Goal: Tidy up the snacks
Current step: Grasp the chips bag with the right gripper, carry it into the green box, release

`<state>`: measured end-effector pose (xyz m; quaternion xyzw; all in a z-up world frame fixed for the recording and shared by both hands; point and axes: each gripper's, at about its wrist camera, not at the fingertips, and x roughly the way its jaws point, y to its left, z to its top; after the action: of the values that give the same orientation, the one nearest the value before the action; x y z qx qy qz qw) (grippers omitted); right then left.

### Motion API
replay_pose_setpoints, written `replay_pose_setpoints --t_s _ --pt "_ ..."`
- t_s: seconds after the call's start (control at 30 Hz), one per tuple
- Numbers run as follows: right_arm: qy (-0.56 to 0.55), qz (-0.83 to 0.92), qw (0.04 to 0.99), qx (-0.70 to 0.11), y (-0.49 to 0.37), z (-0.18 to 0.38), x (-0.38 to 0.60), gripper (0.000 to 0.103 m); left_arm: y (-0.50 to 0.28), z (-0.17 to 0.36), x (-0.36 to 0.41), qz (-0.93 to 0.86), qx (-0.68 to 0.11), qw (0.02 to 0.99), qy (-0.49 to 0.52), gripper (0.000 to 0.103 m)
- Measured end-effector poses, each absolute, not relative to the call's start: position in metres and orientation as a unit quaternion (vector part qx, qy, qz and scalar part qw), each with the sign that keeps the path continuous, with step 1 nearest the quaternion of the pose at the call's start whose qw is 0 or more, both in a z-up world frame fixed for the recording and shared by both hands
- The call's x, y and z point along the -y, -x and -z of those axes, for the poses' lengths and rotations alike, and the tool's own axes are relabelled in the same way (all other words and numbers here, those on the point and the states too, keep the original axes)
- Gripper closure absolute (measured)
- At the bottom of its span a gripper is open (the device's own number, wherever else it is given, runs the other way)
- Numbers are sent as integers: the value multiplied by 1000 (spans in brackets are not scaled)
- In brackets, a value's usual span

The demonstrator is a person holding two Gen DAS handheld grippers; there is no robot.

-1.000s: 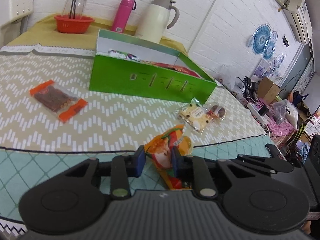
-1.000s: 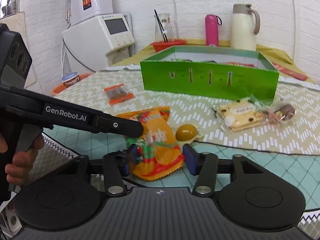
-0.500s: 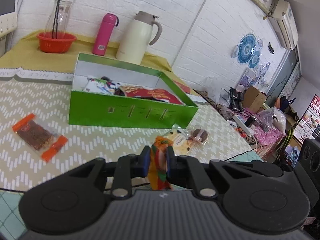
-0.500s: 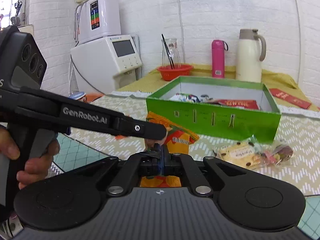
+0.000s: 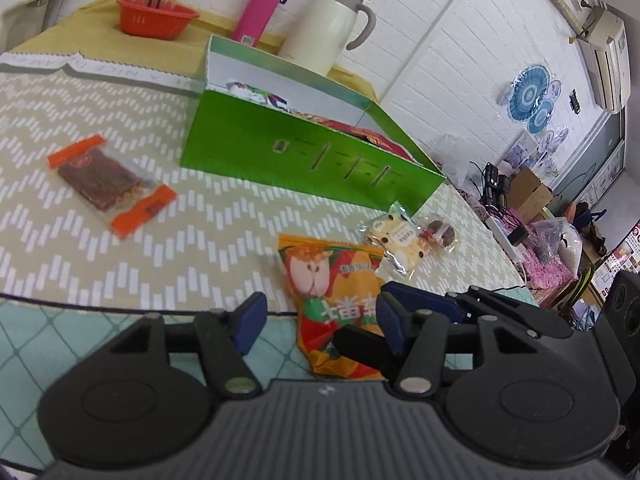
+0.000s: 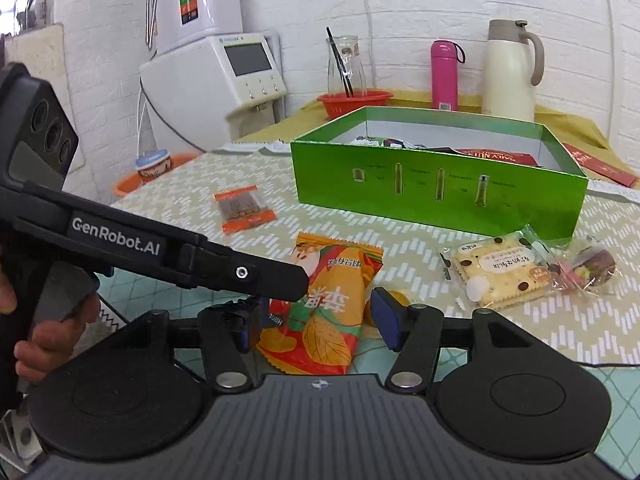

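Tablecloth [image 5: 120, 240] again bears orange snack pack [image 5: 336, 300], lifted earlier; left gripper [image 5: 320, 322], right gripper [image 6: 316, 326] fingers opening around it.

Home dining corner, patterned tablecloth [image 5: 120, 248], thermos jug [image 6: 510, 72], water dispenser [image 6: 216, 76], wall air conditioner [image 5: 608, 64]

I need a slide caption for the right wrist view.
Right gripper jaws opening around orange snack packet, green box behind.

Black plastic left gripper [image 6: 276, 280] w/ "GenRobot.AI" marking, silver screw, blue-padded jaws.
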<state>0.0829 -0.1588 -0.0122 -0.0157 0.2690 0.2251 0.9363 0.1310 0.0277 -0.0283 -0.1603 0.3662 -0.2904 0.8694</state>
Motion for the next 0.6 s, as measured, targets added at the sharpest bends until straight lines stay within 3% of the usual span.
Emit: replay_pose_setpoints --t_s 0.07,0.13,0.17,0.27,0.6 --pt "32 -230 932 -277 -82 13 154 6 -134 29 -25 292 -359 872 161 48" --pt "32 -228 930 -286 -81 17 153 11 -136 30 -21 292 -358 873 157 59" --pt "27 -231 929 -288 -81 19 154 31 -136 30 -19 296 -362 870 156 74" --pt "2 -227 929 -292 -80 17 158 37 -130 26 -15 285 -358 876 151 82" --pt "32 -221 956 -191 -89 -34 160 40 -138 -42 -15 290 -261 911 137 82"
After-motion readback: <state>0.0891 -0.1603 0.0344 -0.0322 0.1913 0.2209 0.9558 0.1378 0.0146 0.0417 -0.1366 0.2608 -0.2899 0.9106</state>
